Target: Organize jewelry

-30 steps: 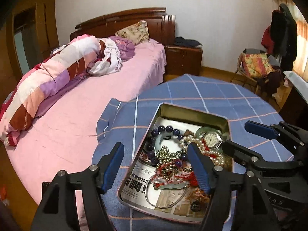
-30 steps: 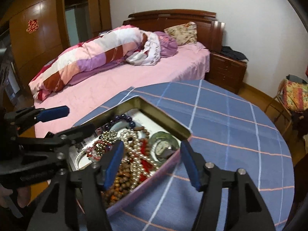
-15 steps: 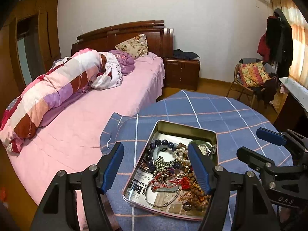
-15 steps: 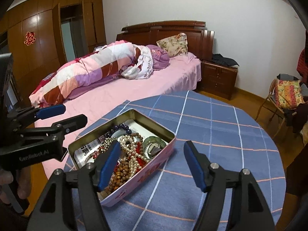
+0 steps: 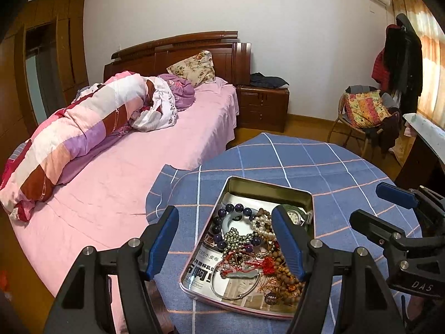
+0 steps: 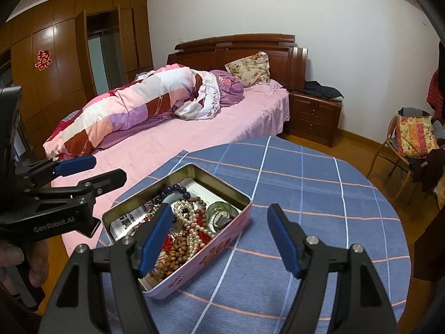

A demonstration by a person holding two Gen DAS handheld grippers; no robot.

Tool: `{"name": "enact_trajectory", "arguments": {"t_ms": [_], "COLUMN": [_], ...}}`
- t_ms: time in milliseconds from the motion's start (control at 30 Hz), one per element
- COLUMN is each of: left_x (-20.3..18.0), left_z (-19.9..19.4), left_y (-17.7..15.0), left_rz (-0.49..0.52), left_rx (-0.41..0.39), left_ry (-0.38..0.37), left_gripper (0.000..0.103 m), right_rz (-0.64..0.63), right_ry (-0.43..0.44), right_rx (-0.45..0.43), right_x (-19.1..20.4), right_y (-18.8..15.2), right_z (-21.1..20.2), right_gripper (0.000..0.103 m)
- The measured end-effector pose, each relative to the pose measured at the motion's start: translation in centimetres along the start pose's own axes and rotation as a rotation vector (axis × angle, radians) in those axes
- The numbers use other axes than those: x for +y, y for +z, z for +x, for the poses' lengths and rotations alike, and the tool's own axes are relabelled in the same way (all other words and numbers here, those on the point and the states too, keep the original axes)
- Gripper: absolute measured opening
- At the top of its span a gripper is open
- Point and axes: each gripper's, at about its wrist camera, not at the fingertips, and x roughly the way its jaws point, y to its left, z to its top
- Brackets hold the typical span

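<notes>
An open pink metal tin [image 5: 267, 185] [image 6: 222, 245] lies on a round table with a blue checked cloth [image 5: 292, 161]. It holds a tangle of jewelry: a dark purple bead bracelet [image 5: 222, 214], pearls [image 5: 261, 228] [image 6: 189, 217], a watch [image 5: 294, 217], a silver bangle [image 5: 236, 292] and wooden beads [image 6: 175, 256]. My left gripper [image 5: 225, 214] [image 6: 108, 167] hovers open above the tin's left half with nothing between its fingers. My right gripper [image 6: 220, 208] [image 5: 367, 203] hovers open over the tin's right side, also empty.
A bed with a pink sheet [image 5: 111, 181] and a rolled quilt presses against the table's left edge. A wooden nightstand [image 5: 264, 108] and a chair with a patterned cushion [image 5: 361, 111] stand behind the table. A hand [image 6: 25, 261] holds the left gripper.
Both grippers have lifted and drawn back from the tin, which now looks smaller and farther away. The right gripper's jaws have spread wider. The jewelry has not moved.
</notes>
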Motion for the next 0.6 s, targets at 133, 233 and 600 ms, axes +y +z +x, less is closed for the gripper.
{"name": "enact_trajectory", "arguments": {"t_ms": [133,233,600], "left_x": [-0.02,-0.1,-0.15], "left_z": [0.13,0.31,0.46], "left_y": [-0.02,-0.09,-0.26], "left_rz": [0.001,-0.001,-0.002], "left_rx": [0.004,0.01,0.016], "left_ry": [-0.001,-0.004,-0.005], "left_gripper": [0.069,0.069,0.069], "right_rz": [0.004,0.003,-0.003], "right_ry": [0.002,0.005,0.006], "right_rx": [-0.004,-0.006,0.0], "right_x": [0.05,0.06,0.19], "right_y": [-0.02,-0.04,-0.19], "right_z": [0.02,0.11,0.19], "right_gripper": [0.074,0.077,0.077]}}
